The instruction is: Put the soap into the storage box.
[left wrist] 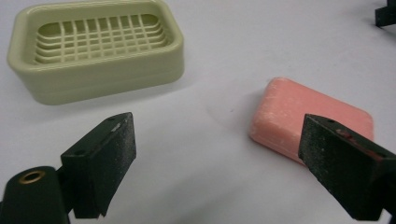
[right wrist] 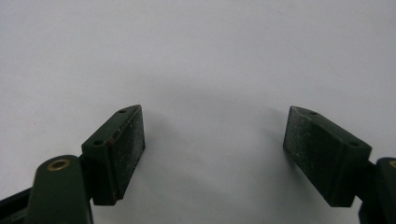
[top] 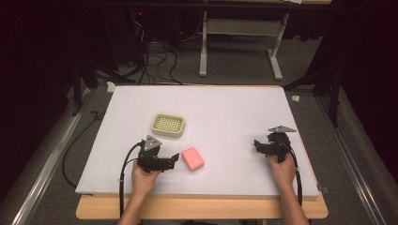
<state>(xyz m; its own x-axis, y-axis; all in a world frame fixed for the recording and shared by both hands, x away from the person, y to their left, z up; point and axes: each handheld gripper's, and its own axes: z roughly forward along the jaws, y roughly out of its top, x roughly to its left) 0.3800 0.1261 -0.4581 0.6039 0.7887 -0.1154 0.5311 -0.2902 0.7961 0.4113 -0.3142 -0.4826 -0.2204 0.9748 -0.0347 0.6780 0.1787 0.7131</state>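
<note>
Pink soap bar [top: 192,158] flat beside empty soap dish [top: 168,125]; left gripper [top: 175,160] wide open, holding nothing, apparently lined up to grab it; right gripper [top: 256,145] idle, spread, empty.

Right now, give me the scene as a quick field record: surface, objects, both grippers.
surface: white table, wooden edge toward the person
soap dish: pale green soap dish, slotted, empty, upright
soap: pink soap flat on the table, apart from the dish, on the person's side of it
left gripper: left gripper open, holding nothing, soap just ahead beside one jaw
right gripper: right gripper open, holding nothing, over bare table
hands: one on each gripper
</note>
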